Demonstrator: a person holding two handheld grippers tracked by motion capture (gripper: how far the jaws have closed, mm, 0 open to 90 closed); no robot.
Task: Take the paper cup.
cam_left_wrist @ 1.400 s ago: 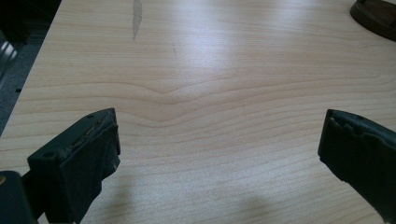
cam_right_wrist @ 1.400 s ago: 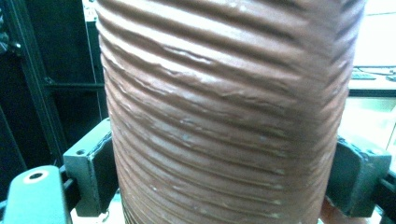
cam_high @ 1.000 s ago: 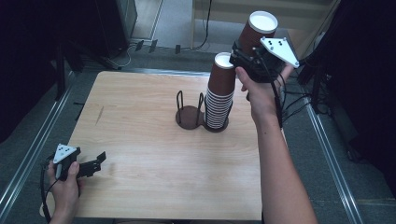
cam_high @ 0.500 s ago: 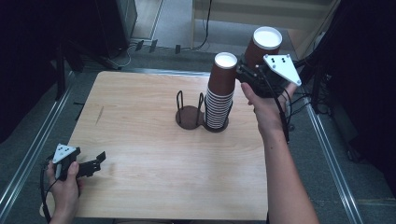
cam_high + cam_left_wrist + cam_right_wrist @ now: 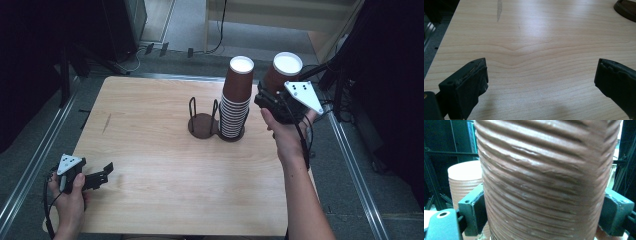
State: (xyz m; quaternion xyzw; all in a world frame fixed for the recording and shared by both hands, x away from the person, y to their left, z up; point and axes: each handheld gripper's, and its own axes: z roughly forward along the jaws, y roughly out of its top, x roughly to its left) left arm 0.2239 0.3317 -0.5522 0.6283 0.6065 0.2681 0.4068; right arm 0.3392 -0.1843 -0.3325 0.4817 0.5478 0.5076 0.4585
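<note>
My right gripper [image 5: 266, 99] is shut on a brown ribbed paper cup [image 5: 276, 79], held base-up just right of the stack and apart from it. In the right gripper view the cup [image 5: 544, 175] sits between both pads [image 5: 475, 208], and the top of the stack [image 5: 464, 182] shows behind at left. The tall stack of upturned brown cups [image 5: 236, 97] stands on a dark round holder at the table's far middle. My left gripper [image 5: 101, 173] rests low at the near left corner, jaws wide open over bare wood [image 5: 541, 85].
An empty dark round holder base with wire uprights [image 5: 202, 122] stands left of the stack; its edge [image 5: 626, 8] shows in the left gripper view. The wooden table [image 5: 165, 170] has metal rails along both sides. Cables and dark stands lie beyond the far edge.
The right hand has come down with the cup, from well above the stack to about level with its top, beside it. The left hand has stayed put.
</note>
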